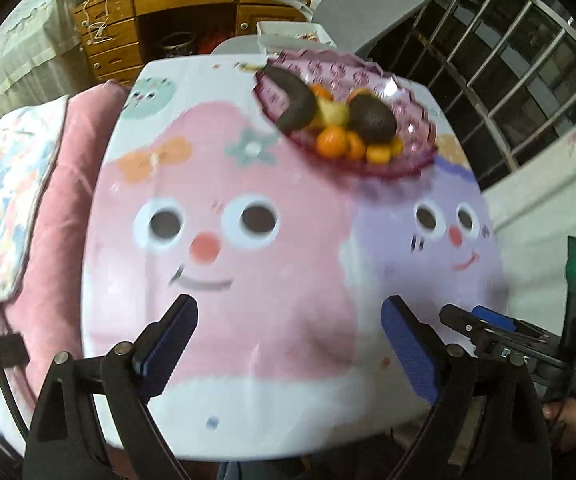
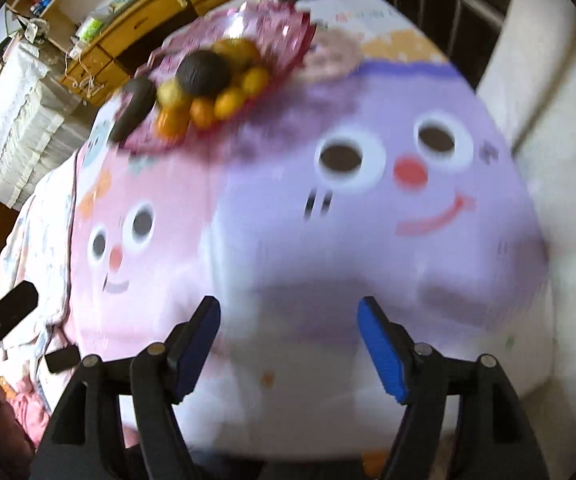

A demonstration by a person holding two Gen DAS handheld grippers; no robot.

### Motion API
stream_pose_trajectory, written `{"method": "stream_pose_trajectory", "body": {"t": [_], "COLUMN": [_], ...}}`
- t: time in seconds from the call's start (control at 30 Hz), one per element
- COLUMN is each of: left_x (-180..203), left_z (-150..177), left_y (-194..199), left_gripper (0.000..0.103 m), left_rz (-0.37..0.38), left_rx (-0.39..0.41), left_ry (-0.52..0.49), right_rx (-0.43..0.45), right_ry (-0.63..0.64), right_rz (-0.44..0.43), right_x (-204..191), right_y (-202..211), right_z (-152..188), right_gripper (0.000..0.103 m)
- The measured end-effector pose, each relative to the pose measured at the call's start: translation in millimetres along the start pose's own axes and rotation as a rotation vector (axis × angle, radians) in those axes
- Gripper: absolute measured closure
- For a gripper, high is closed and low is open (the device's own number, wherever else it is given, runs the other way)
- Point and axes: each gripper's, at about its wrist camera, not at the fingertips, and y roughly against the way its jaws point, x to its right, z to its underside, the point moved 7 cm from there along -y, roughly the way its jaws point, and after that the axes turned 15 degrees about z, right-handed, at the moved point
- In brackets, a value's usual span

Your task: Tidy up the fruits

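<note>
A purple glass fruit plate [image 1: 412,160] sits at the far side of the cartoon-print table [image 1: 247,280]. It holds two dark avocados [image 1: 372,116], a yellow fruit [image 1: 334,114] and several small oranges [image 1: 332,142]. The plate also shows in the right wrist view [image 2: 283,28], with an avocado [image 2: 203,70] and oranges [image 2: 229,104]. My left gripper [image 1: 290,344] is open and empty over the near table edge. My right gripper [image 2: 290,344] is open and empty too, and its body shows in the left wrist view [image 1: 500,328].
A wooden desk with drawers [image 1: 191,12] stands behind the table. A pink cushion and bedding [image 1: 47,200] lie to the left. A window grille [image 1: 508,60] and white wall are on the right. A white tray [image 1: 292,36] sits beyond the plate.
</note>
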Motion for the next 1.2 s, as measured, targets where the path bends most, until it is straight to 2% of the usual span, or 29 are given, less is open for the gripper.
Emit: {"method": "stream_pose_trajectory", "body": {"t": [0.1,0.17,0.3,0.43,0.53,0.6,0.67,0.77,0.87,0.97,1.2], "left_x": [0,8,28,59,79,92,100,101,97,92,86], "left_z": [23,28,21,11,12,18,25,36,46,53,46], "left_y": [21,41,70,95,111,118,120,122,121,122,123], "left_gripper": [0.011,0.011,0.011,0.011,0.010,0.002,0.002,0.001,0.001,0.001,0.001], "left_rz": [-0.003,-0.016,-0.089,-0.051,-0.077,-0.081,-0.091,-0.118,-0.170,-0.184,-0.209], "left_rx": [-0.012,0.015,0.064,0.124,0.163,0.170,0.171,0.171,0.161,0.168,0.203], "left_ry": [0.009,-0.002,-0.027,-0.024,-0.051,-0.070,-0.081,-0.072,-0.057,-0.038,-0.024], "right_rx": [-0.013,-0.006,0.054,0.091,0.137,0.172,0.219,0.249,0.235,0.251,0.301], "right_ry": [0.040,0.087,0.194,0.248,0.256,0.267,0.279,0.240,0.193,0.163,0.204], "right_rz": [-0.020,-0.037,-0.047,-0.066,-0.049,-0.051,-0.032,-0.022,-0.014,-0.003,-0.020], "right_x": [-12,-20,-30,-28,-20,-17,-14,-5,2,6,-7], "right_y": [20,39,81,129,164,184,195,199,192,189,194], "right_z": [33,46,51,49,52,59,64,66,71,71,68], "right_gripper": [0.026,0.024,0.020,0.017,0.011,0.008,0.004,0.001,0.000,0.000,0.000]}}
